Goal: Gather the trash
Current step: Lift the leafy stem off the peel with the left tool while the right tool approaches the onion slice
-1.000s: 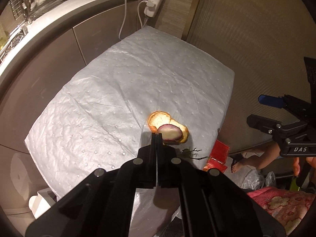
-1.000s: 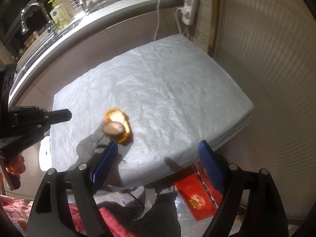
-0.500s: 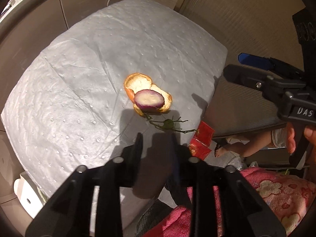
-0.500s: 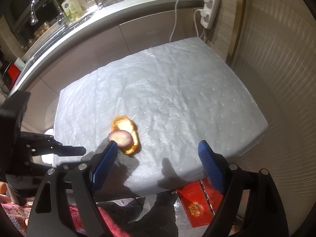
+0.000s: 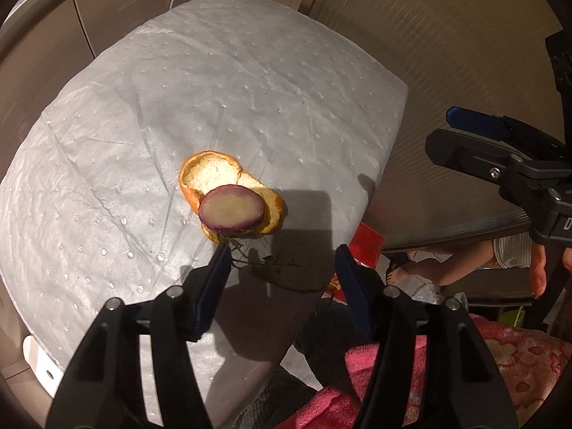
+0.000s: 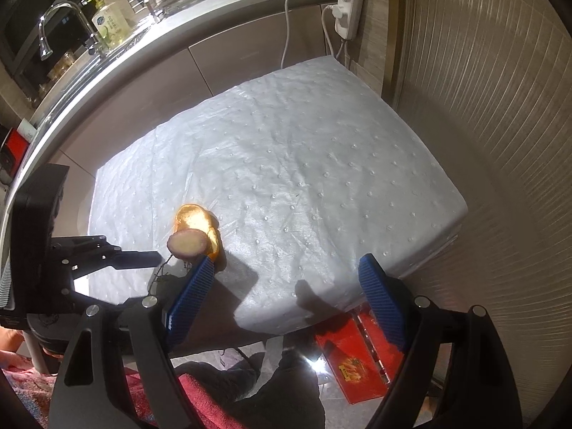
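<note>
1. Kitchen cabinets back a table (image 5: 118,114) draped in dimpled white padding.
2. Near its front edge lies a curled orange peel (image 5: 214,175) with a purple-skinned, pale-fleshed vegetable slice (image 5: 231,211) on top; thin dry twigs (image 5: 264,262) lie just beside them.
3. Left tool (image 5: 280,259), its jaws just opened to half-spread and pinching nothing, hovers over the twigs, the slice just ahead of its left fingertip.
4. Right tool (image 6: 286,264) is spread wide and empty, the pile off its left finger; the left one looks nearer.
</note>
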`<state>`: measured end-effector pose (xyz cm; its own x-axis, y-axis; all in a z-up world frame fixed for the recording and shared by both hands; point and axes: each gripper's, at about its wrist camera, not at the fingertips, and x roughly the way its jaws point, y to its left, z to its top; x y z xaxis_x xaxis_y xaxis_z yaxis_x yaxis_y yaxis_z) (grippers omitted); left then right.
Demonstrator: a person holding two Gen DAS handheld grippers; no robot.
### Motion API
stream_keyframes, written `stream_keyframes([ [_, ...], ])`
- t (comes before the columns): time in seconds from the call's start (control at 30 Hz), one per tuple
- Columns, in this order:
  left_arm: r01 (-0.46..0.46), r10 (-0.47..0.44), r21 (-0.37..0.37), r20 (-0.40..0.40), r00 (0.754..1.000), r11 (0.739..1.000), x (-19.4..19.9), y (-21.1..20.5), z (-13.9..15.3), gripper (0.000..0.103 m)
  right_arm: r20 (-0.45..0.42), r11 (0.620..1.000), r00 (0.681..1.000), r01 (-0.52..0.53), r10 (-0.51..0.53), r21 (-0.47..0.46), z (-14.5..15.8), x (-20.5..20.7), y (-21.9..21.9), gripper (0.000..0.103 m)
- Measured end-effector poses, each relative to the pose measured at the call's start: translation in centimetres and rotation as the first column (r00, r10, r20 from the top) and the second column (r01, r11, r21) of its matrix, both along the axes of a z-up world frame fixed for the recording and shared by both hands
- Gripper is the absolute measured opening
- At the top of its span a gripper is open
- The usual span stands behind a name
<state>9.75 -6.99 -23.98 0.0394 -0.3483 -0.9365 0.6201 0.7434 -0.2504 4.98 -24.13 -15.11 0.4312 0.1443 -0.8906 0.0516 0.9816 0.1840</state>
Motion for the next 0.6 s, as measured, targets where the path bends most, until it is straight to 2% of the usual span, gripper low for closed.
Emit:
stream_keyframes([
  [0.13, -0.006, 0.006, 0.032, 0.000, 1.000, 0.999, 0.4, -0.3, -0.6, 0.028, 0.000, 1.000, 1.000, 0.002, -0.002, 0.005, 0.0, -0.1, -0.4, 0.083],
  [0.23, -0.017, 0.017, 0.049, -0.003, 1.000, 0.999, 0.5, -0.2, -0.8, 0.023, 0.004, 1.000, 1.000, 0.003, -0.003, 0.011, 0.0, 0.0, -0.7, 0.083],
  [0.3, -0.023, 0.023, 0.063, 0.002, 1.000, 0.998, 0.6, 0.3, -0.9, 0.019, 0.005, 1.000, 1.000, 0.002, -0.002, 0.016, 0.0, 0.1, -0.6, 0.083],
  [0.6, -0.089, 0.092, 0.102, -0.023, 0.996, 0.991, 1.1, 2.5, -1.9, 0.019, 0.008, 0.999, 0.999, -0.032, 0.032, 0.024, 0.1, 0.5, 0.3, 0.083],
])
